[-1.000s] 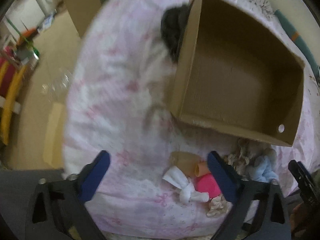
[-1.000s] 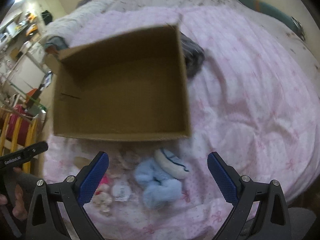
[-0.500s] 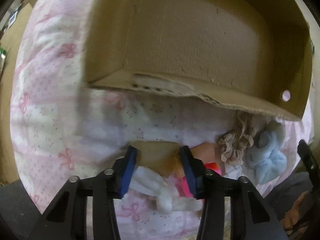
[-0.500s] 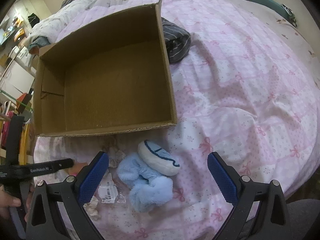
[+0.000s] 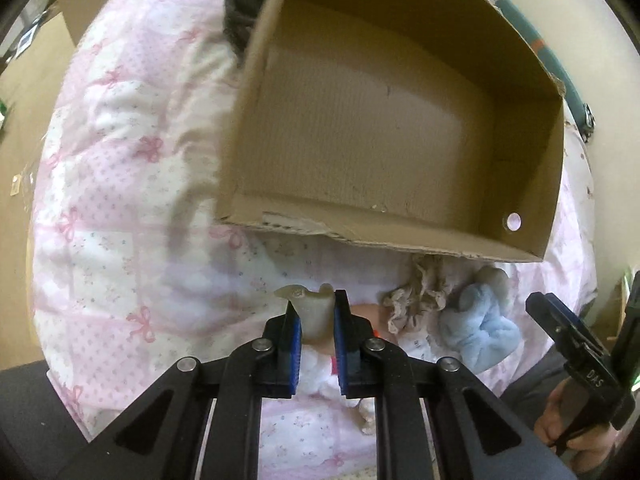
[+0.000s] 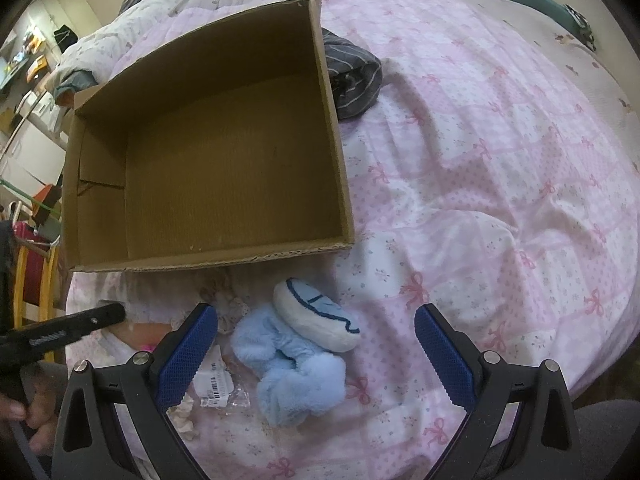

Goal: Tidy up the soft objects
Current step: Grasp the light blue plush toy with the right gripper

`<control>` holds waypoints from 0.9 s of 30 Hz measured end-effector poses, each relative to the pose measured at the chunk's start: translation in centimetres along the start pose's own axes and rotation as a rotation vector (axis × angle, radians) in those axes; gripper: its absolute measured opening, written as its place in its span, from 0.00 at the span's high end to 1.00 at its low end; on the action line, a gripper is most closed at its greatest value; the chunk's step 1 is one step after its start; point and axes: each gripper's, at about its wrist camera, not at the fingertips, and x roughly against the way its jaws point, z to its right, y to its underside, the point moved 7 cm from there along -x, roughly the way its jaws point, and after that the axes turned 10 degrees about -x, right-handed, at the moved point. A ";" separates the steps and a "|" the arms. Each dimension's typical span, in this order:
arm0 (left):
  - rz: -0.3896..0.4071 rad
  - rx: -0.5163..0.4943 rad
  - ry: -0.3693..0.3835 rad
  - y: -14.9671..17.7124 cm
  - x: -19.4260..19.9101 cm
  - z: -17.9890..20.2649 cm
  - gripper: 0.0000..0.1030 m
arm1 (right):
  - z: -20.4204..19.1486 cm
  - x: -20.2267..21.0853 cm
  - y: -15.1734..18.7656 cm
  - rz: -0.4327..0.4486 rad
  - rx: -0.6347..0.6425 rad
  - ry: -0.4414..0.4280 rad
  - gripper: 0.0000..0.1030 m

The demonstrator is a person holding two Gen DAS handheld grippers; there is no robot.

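My left gripper [image 5: 316, 305] points steeply down just in front of the cardboard box [image 5: 360, 237]. Its jaws are closing, and the blue pads press on a pale cream soft piece [image 5: 314, 318] standing up between them. To its right on the pink quilt lie a beige lace item [image 5: 416, 300] and a light blue plush [image 5: 480, 328]. In the right wrist view my right gripper [image 6: 316, 344] hangs open over that blue plush [image 6: 296, 376] and a white pad with blue trim [image 6: 320, 318], touching neither. The box [image 6: 208, 258] holds nothing.
A dark striped cloth [image 6: 354, 76] lies against the box's far right corner. A small plastic bag with a label [image 6: 218, 384] lies near the right gripper's left finger. The pink quilt [image 6: 500, 184] stretches right of the box. A hand [image 5: 560, 432] holds the right gripper.
The left gripper went from wide open to shut on the pale cream piece, after shifting toward the pile in front of the box. The right gripper stayed open and nearly still.
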 end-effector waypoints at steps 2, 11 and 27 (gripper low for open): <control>0.024 0.023 -0.004 0.5 0.4 -0.4 0.88 | 0.1 0.0 0.0 0.001 -0.004 -0.001 0.00; 0.030 0.089 0.068 0.7 2.2 -2.9 0.86 | 0.3 0.2 0.0 0.000 -0.006 0.006 0.00; 0.133 -0.025 -0.082 2.5 5.8 -1.9 0.88 | 1.8 0.3 -0.1 -0.027 -0.051 -0.020 0.00</control>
